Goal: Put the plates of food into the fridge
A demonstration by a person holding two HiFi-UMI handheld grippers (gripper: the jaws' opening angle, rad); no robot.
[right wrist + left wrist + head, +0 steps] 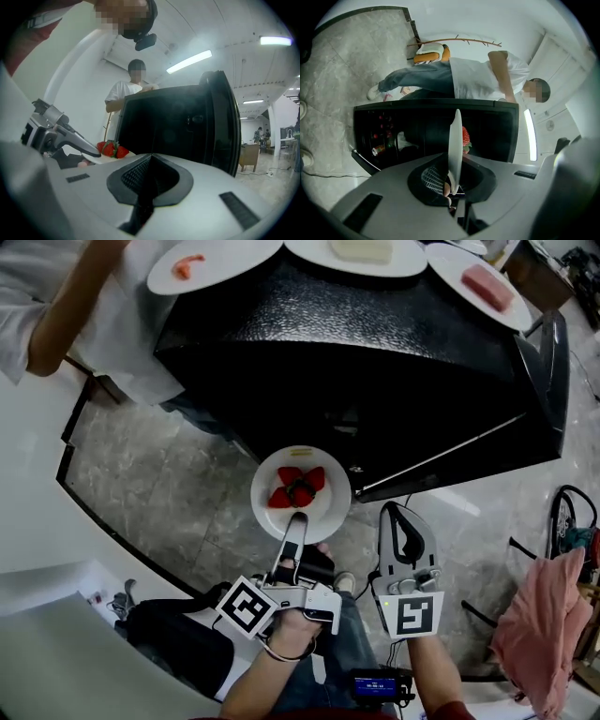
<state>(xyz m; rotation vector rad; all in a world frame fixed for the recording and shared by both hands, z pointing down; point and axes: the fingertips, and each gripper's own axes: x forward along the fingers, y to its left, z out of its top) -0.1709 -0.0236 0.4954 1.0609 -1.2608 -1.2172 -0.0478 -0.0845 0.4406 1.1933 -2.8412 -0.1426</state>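
Head view: left tongs (298,524) pinching the near rim of a round white plate (328,512) of red strawberries (298,486), just in front of the open black fridge (375,362).
Risk: with a rim-only grip the plate could tip and spill the strawberries, or its far edge could clip the fridge frame. The plate juts out beyond the left tongs, roughly level. The right tongs (396,512) are pressed together, empty, just right of it.
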